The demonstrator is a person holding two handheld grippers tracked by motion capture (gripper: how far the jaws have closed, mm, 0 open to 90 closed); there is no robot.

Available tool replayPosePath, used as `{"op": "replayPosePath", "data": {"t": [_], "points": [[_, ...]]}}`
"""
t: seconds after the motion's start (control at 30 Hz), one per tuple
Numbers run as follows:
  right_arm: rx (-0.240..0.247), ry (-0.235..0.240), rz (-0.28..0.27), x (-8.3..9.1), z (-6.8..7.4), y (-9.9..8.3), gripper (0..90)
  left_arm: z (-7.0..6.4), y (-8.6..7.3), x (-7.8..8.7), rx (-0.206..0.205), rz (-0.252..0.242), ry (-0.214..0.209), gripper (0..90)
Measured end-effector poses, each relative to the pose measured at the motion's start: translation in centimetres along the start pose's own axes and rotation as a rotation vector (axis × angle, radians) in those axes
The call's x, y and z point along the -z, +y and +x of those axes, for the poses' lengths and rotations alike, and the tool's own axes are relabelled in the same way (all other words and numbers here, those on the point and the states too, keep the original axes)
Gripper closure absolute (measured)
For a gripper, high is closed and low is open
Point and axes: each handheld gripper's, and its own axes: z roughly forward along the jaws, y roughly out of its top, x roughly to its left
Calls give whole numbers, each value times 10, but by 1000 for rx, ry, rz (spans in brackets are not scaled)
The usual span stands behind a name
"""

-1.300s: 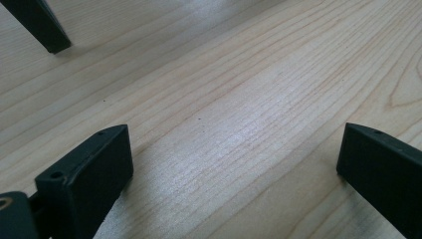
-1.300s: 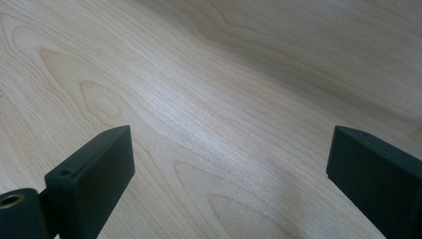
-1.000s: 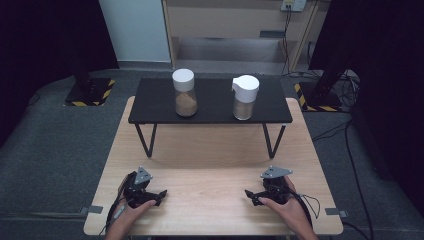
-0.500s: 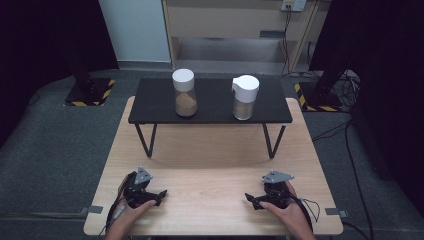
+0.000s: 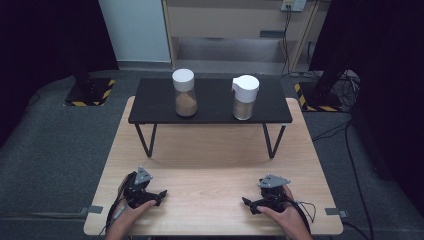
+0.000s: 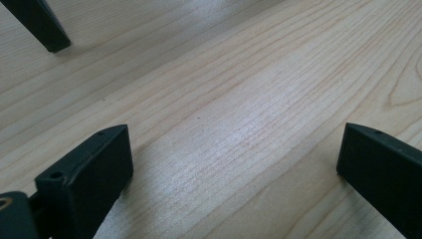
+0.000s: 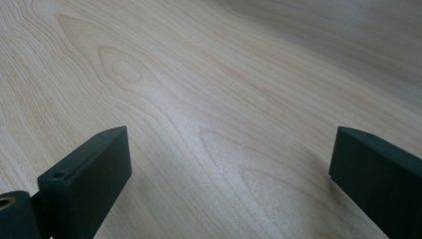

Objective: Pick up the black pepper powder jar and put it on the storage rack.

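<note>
Right gripper (image 7: 229, 164) jaws wide apart above bare wooden table (image 7: 209, 74), apparently low.

2 grippers (image 5: 161, 193) (image 5: 248, 202) gaping, resting on table (image 5: 210, 170).

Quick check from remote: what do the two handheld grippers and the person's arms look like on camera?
Both the left gripper and the right gripper are black, each topped by a grey three-cornered plate, with two blocky black jaws that have a small hole near the tip. Thin dark cables trail back from each. The forearms show no sleeves.

2 white-lidded jars (image 5: 185, 93) (image 5: 244, 97), 1 black shelf (image 5: 215, 112), 2 tongs (image 5: 161, 194) (image 5: 247, 203), seemingly 1 table (image 5: 210, 175).
</note>
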Motion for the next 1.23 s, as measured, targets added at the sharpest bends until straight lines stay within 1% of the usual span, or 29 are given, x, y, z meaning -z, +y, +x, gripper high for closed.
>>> {"op": "replayPosePath", "data": {"t": [0.1, 0.17, 0.2, 0.47, 1.23], "points": [[15, 1, 18, -1, 1, 3, 39, 0, 0, 0, 0, 0, 0, 0], [26, 1, 43, -3, 3, 7, 32, 0, 0, 0, 0, 0, 0, 0], [28, -1, 44, -4, 3, 7, 29, 0, 0, 0, 0, 0, -1, 0], [25, -1, 50, -5, 4, 9, 14, 0, 0, 0, 0, -1, -2, 0], [24, -2, 49, -5, 4, 8, 14, 1, 0, 0, 0, 0, -4, 0]]}}
